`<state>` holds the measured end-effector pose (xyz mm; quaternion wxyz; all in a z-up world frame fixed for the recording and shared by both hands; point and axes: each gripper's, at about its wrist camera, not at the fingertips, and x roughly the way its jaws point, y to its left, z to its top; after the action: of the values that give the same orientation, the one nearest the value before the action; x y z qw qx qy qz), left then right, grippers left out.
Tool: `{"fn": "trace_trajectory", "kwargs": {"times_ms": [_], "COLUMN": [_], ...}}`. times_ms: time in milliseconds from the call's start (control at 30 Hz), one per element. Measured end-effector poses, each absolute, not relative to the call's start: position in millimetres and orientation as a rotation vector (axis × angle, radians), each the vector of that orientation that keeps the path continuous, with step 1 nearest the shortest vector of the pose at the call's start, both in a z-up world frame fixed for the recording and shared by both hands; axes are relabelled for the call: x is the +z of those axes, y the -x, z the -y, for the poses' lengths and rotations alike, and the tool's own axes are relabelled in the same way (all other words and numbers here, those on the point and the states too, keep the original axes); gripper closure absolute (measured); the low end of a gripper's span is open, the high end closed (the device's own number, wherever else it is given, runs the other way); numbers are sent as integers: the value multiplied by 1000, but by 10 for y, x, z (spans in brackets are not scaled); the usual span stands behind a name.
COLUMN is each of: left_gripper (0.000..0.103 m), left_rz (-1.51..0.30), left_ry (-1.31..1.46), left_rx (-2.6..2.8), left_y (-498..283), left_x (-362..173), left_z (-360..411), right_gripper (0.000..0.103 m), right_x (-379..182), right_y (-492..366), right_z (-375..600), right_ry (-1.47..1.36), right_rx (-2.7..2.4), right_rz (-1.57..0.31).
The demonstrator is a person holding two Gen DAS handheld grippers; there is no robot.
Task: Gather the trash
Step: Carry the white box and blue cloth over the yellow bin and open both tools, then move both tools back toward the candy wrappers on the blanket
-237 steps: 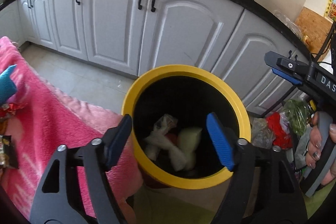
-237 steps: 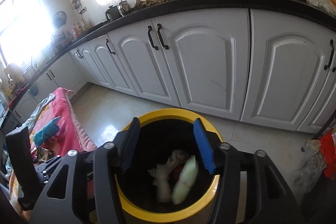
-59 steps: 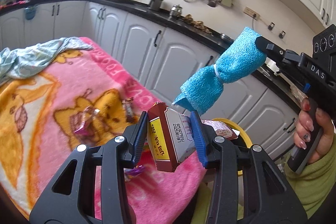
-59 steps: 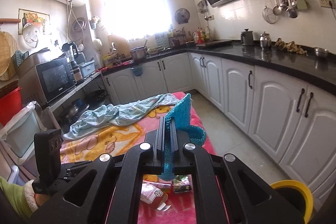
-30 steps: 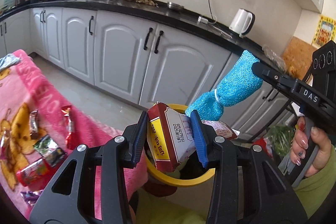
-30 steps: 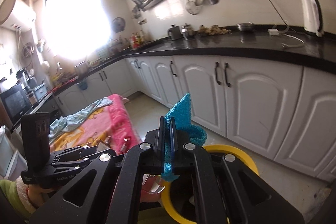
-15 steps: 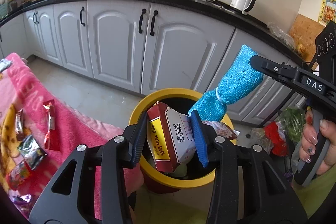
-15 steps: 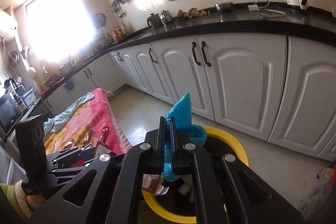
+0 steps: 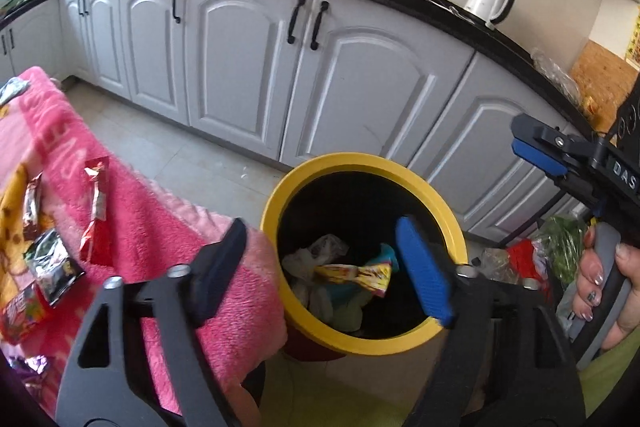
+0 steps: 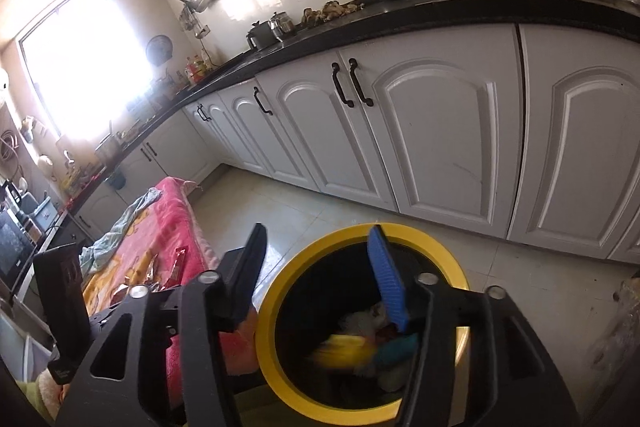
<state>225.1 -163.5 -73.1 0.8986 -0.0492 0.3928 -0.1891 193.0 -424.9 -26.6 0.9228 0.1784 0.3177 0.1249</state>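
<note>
Now both grippers hang spread and empty above the yellow bin (image 9: 362, 163): the left gripper (image 9: 324, 267) over its near rim, the right gripper (image 10: 320, 275) likewise. Inside lie what looks like a yellow carton (image 9: 354, 273) and blue cloth (image 10: 394, 351); 2 or more wrappers (image 9: 96, 203) wait on the pink blanket (image 9: 160, 227) beside the bin.

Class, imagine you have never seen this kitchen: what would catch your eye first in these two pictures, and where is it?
First the yellow-rimmed bin on the floor before the white cabinets, with crumpled wrappers inside it. Both the left gripper and the right gripper hover open above its mouth. To the left lies a bright pink blanket strewn with snack wrappers.
</note>
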Motion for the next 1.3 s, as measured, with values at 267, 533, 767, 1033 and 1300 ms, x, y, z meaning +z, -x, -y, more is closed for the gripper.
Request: {"fn": "trace_trajectory", "kwargs": {"times_ms": [267, 533, 767, 1033, 1300], "left_gripper": [11, 11, 11, 11, 11], "left_rz": [-780, -744, -705, -679, -652], "left_ry": [148, 199, 214, 237, 277], "left_rx": [-339, -292, -260, -227, -165], "left_y": [-2166, -2050, -1905, -1736, -1599], "left_x": [-611, -463, -349, -293, -229], "left_z": [1374, 1069, 850, 593, 226], "right_gripper": [26, 23, 23, 17, 16], "right_x": [-199, -149, -66, 24, 112], "right_y": [-1802, -1719, -1653, -1580, -1493], "right_z": [4131, 3945, 3680, 3396, 3084], "right_ry": [-326, -266, -207, -140, -89], "right_rx": [233, 233, 273, 312, 372], "right_rz": [-630, -622, -613, -599, -584]}}
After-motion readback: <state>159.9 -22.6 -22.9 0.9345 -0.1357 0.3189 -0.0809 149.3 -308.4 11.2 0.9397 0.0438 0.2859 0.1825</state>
